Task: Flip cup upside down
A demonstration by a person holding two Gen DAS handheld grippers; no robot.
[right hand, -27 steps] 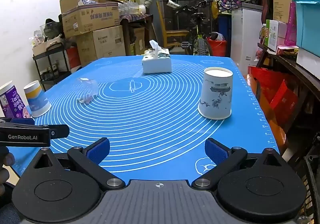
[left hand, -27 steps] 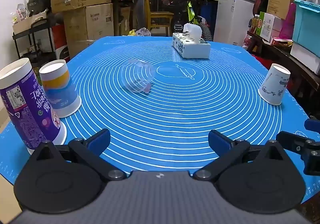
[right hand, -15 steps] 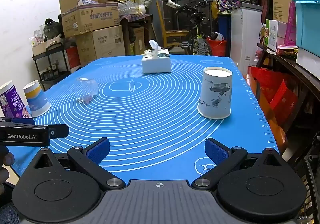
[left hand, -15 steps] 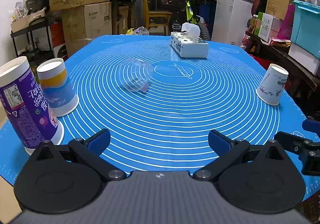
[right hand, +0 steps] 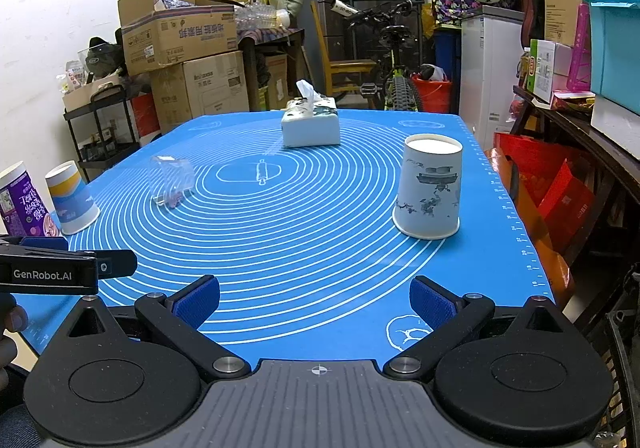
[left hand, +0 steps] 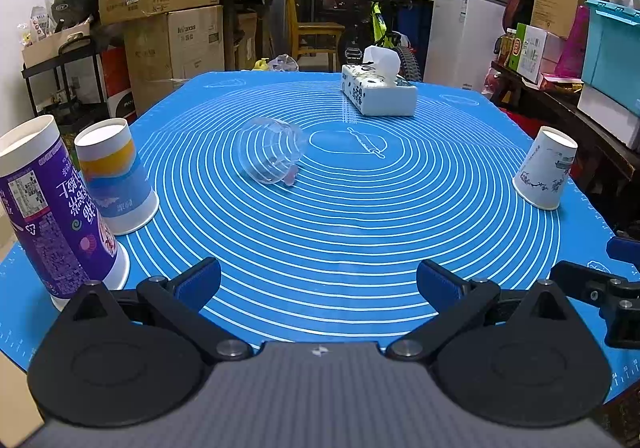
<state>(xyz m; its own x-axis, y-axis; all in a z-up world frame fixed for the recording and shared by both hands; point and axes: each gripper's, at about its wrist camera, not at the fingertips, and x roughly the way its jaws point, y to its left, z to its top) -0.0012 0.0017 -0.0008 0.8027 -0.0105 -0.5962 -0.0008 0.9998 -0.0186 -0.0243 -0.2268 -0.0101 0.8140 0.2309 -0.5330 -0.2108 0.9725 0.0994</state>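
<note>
A clear plastic cup [left hand: 272, 154] lies on its side near the middle of the blue mat [left hand: 340, 232], its mouth toward me; it also shows in the right wrist view [right hand: 171, 180]. My left gripper [left hand: 318, 284] is open and empty, well short of it. My right gripper [right hand: 314, 302] is open and empty at the mat's near edge. A white printed paper cup [right hand: 429, 188] stands upside down ahead right of it, also seen in the left wrist view [left hand: 545, 174].
A purple cup [left hand: 48, 208] and a yellow-blue cup [left hand: 116, 176] stand upside down at the left edge. A tissue box [left hand: 378, 90] sits at the far side. Boxes, a shelf, a bicycle and a cabinet surround the table.
The left wrist view has risen and drawn back slightly. The right gripper has stayed still. No cup has moved.
</note>
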